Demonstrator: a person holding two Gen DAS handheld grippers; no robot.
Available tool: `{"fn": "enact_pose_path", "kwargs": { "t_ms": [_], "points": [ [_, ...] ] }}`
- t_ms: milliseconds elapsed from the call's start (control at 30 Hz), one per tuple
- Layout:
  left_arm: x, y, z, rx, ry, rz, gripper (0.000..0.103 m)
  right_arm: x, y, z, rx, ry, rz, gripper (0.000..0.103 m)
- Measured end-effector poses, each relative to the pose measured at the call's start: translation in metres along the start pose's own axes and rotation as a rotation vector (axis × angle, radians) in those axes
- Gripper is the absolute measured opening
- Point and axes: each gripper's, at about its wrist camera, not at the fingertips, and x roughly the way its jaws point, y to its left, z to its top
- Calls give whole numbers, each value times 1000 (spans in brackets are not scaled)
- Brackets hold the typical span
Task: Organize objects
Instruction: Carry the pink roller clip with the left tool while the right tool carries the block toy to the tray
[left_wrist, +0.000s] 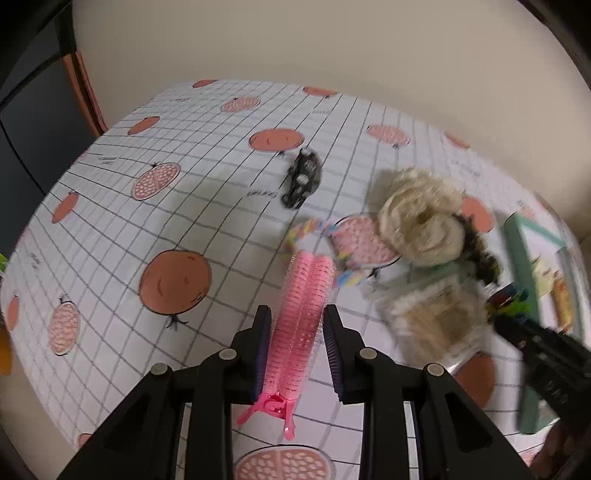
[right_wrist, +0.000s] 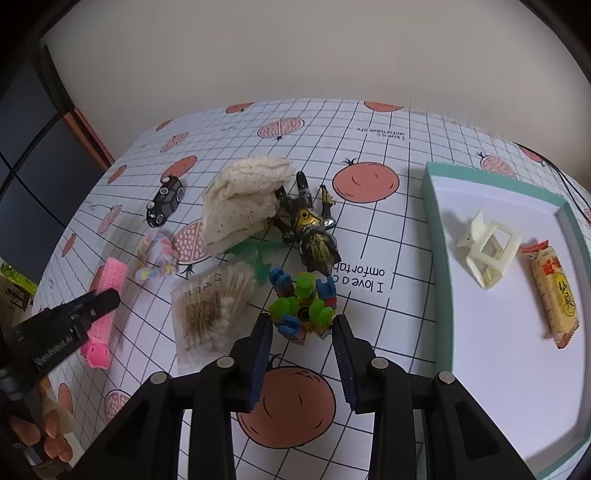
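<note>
Pink roller clip (left_wrist: 301, 314): I'm straddling it with left gripper (left_wrist: 297, 334), jaws apart; right gripper (right_wrist: 301, 334) gaping around block toy (right_wrist: 301, 308). Off-centre closing risks slippage.

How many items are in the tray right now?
2: a cream hair claw clip mid-tray and a snack packet just right of it, in the teal-rimmed tray. The tray's near end is cut off, so more may be hidden.
</note>
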Motion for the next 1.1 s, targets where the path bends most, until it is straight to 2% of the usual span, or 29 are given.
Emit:
{"fn": "enact_pose_path", "kwargs": {
  "t_ms": [167,600,900,1100],
  "points": [
    [-14,0,9,-54,-40,-55,30,-15,-2,2,-11,-41,11,36],
    [-36,-20,15,-96,-102,-116,30,-46,-19,3,-9,-122,17,36],
    [-40,-56,15,-76,-110,-158,30,-58,-36,2,0,-142,1,36],
    [-38,-90,10,-23,-93,-185,30,-66,-60,-1,35,-148,-17,36]
  ]
}}
